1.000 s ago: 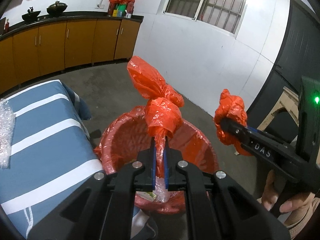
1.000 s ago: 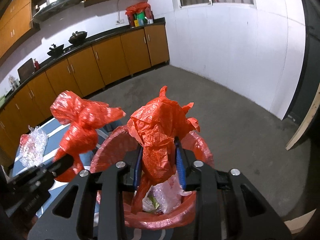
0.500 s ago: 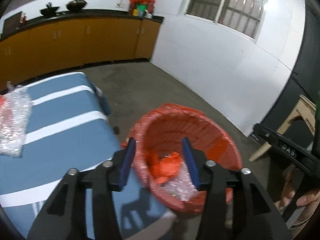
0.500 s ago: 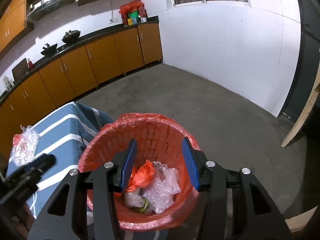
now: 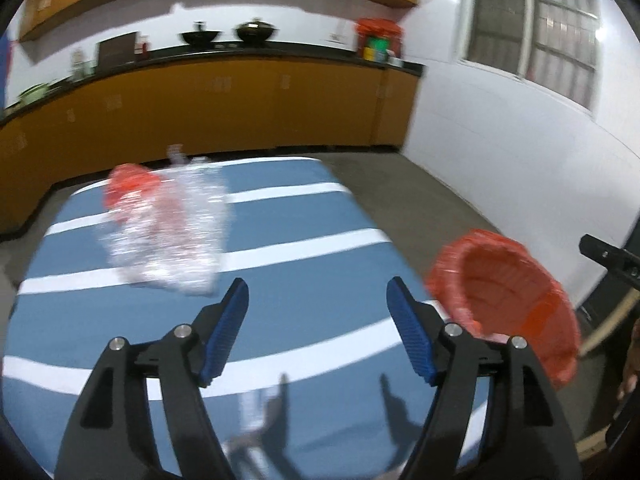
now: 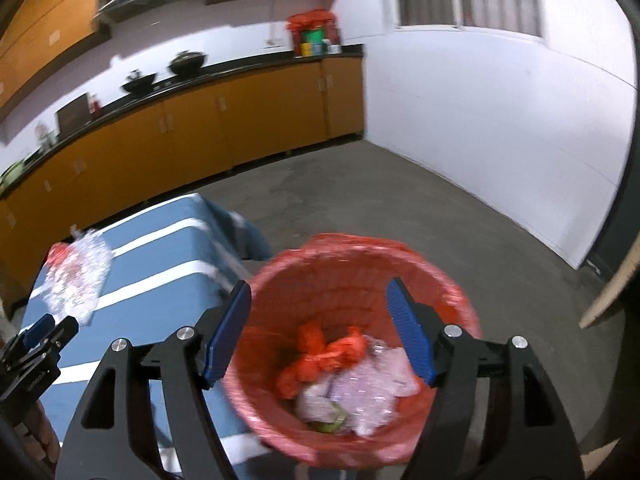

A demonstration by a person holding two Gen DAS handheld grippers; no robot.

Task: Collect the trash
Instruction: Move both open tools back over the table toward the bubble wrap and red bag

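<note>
Left gripper [image 5: 317, 300]: jaws spread wide, just been opening, nothing between the blue pads. It sits over the blue-and-white striped cloth [image 5: 288, 304]. A crumpled clear plastic wrap with a red bit on it [image 5: 168, 232] lies on the cloth ahead and left of that gripper, apart from the pads; blurred, so no finer detail. Bin with red liner [image 5: 516, 304] is off to its right, past the cloth edge.

Right gripper [image 6: 318, 300]: jaws also wide, just been opening, empty. It's directly above the bin [image 6: 340, 256], mouth of the bin framed between the fingers. Inside, below the pads: knotted red bag ends [image 6: 324, 354] on top of clear plastic trash [image 6: 372, 390], not touched by either pad. Same plastic wrap [image 6: 76, 280] shows far left of this gripper on the cloth [image 6: 160, 264], left gripper tip [image 6: 44, 334] just beside it
</note>
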